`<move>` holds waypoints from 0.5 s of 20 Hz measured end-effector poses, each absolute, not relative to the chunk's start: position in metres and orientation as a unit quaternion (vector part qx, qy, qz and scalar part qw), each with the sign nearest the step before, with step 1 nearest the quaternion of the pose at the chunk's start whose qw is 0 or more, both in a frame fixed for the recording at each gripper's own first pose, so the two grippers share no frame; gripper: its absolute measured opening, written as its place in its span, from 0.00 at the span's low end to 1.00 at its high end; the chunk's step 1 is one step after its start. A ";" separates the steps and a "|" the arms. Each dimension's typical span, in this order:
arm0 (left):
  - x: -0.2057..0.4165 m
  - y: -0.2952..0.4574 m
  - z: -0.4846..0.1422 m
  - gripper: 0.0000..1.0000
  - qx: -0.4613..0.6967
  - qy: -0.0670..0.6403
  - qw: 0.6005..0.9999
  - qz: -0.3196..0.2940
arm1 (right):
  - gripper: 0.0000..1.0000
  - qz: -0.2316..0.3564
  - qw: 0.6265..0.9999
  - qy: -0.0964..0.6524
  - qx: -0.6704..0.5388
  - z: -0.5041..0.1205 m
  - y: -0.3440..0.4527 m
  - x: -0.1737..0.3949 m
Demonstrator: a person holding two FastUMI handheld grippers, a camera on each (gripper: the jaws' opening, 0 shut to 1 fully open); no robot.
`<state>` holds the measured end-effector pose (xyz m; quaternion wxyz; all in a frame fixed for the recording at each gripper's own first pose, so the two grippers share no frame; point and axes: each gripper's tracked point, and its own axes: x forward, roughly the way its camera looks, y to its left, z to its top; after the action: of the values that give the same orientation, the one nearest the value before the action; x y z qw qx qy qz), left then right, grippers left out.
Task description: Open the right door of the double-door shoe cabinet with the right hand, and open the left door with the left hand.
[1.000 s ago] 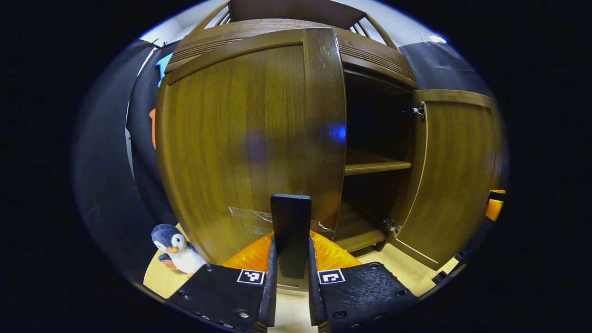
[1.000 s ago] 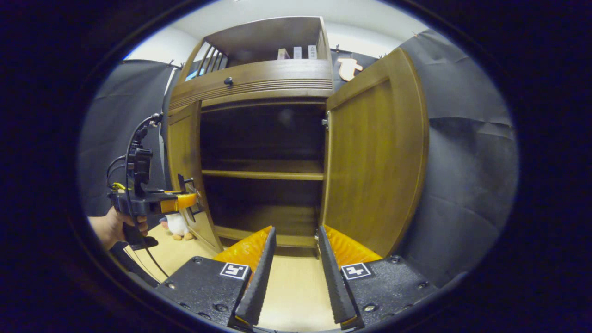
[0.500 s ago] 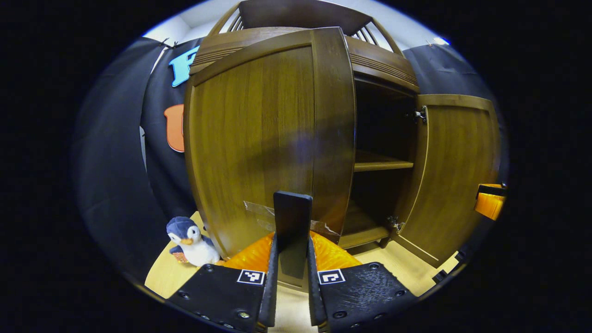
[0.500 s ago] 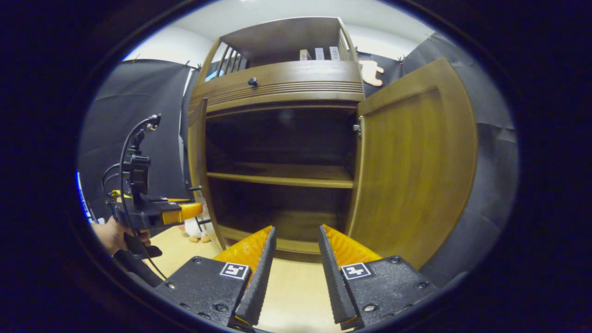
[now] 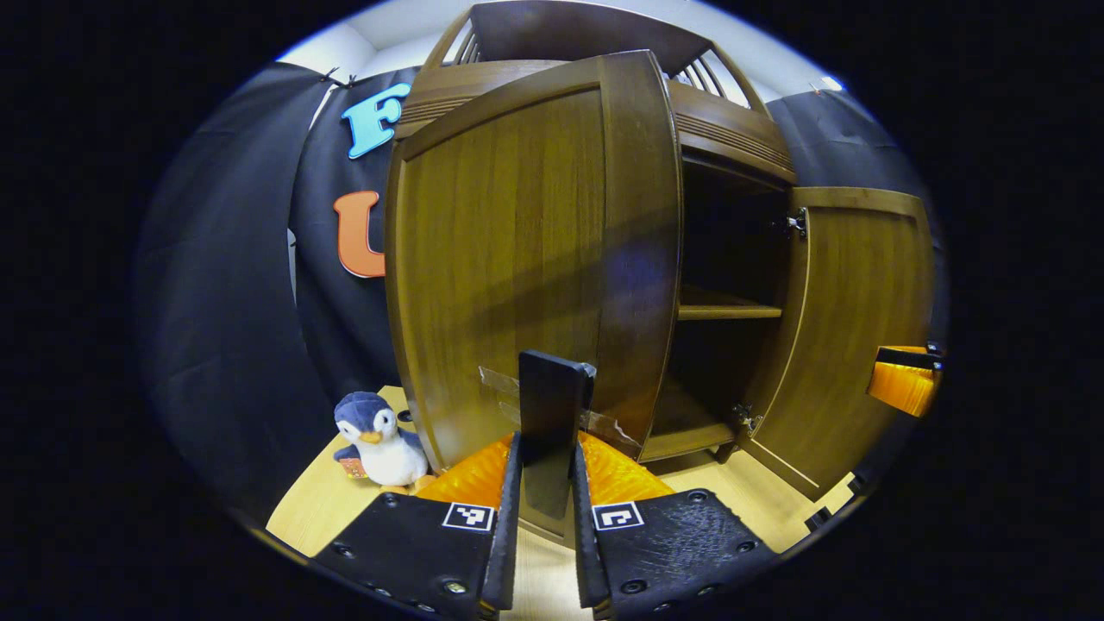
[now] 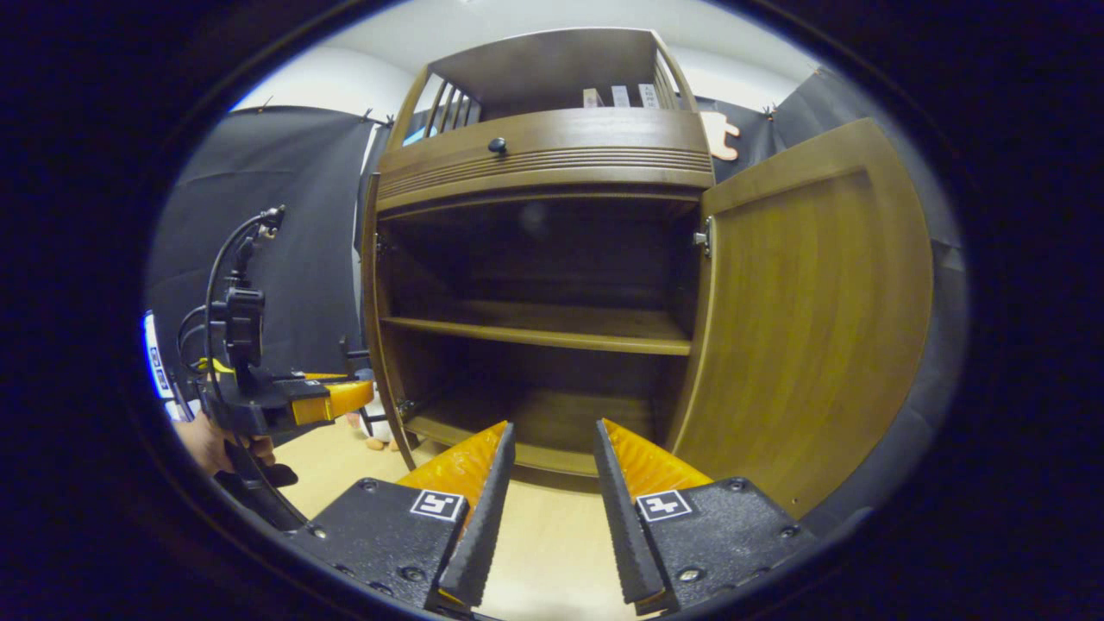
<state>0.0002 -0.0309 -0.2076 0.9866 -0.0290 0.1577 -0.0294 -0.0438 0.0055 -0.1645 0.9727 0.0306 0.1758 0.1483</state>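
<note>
Swinging wider than a second ago, the left door (image 5: pixel 535 259) is being drawn outward by the left gripper (image 5: pixel 545 483), whose fingers are clamped together on the dark upright pull tab (image 5: pixel 552 414) at the door's free edge. Over the last second the door is being seen more and more edge-on from the right gripper view, where it is now reduced to a thin strip (image 6: pixel 373 310) at the cabinet's left side; by that judgement, the left door is nearly fully open. The right door (image 6: pixel 811 319) is standing wide open, well clear of the right gripper (image 6: pixel 542 509), whose fingers are being held apart on nothing. Both halves of the task are therefore being judged as almost done.

The shoe cabinet (image 6: pixel 543 155) is standing on the pale floor (image 6: pixel 543 561) against the booth wall. In the left gripper view, a toy penguin (image 5: pixel 379 440) beside the left door and strips of tape (image 5: pixel 604 423) on the door face are being shown plainly; in the right gripper view, the whole bare interior with its shelf (image 6: pixel 535 332), and a hand (image 6: pixel 220 440) holding the left gripper (image 6: pixel 345 397), are being shown instead.
</note>
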 end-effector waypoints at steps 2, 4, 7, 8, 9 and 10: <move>-0.004 -0.026 -0.207 0.27 -0.029 0.156 0.987 -0.022 | 0.62 0.158 0.971 0.178 0.033 -0.165 0.014 -0.040; -0.008 -0.020 -0.207 0.27 -0.030 0.157 0.987 -0.015 | 0.59 0.170 0.969 0.177 0.033 -0.164 0.024 -0.038; -0.016 -0.011 -0.207 0.28 -0.033 0.158 0.987 -0.003 | 0.60 0.181 0.967 0.176 0.027 -0.165 0.035 -0.034; -0.019 -0.007 -0.207 0.27 -0.033 0.157 0.987 0.002 | 0.60 0.184 0.967 0.176 0.027 -0.164 0.037 -0.034; -0.021 -0.003 -0.208 0.27 -0.031 0.157 0.987 0.007 | 0.59 0.186 0.966 0.177 0.027 -0.165 0.039 -0.033; -0.025 0.002 -0.208 0.27 -0.027 0.156 0.987 0.012 | 0.60 0.187 0.966 0.177 0.027 -0.166 0.040 -0.032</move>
<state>-0.0245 0.0017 -0.2079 0.9873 -0.0275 0.1557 0.0120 -0.0322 0.0405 -0.1656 0.9659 0.0271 0.1773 0.1865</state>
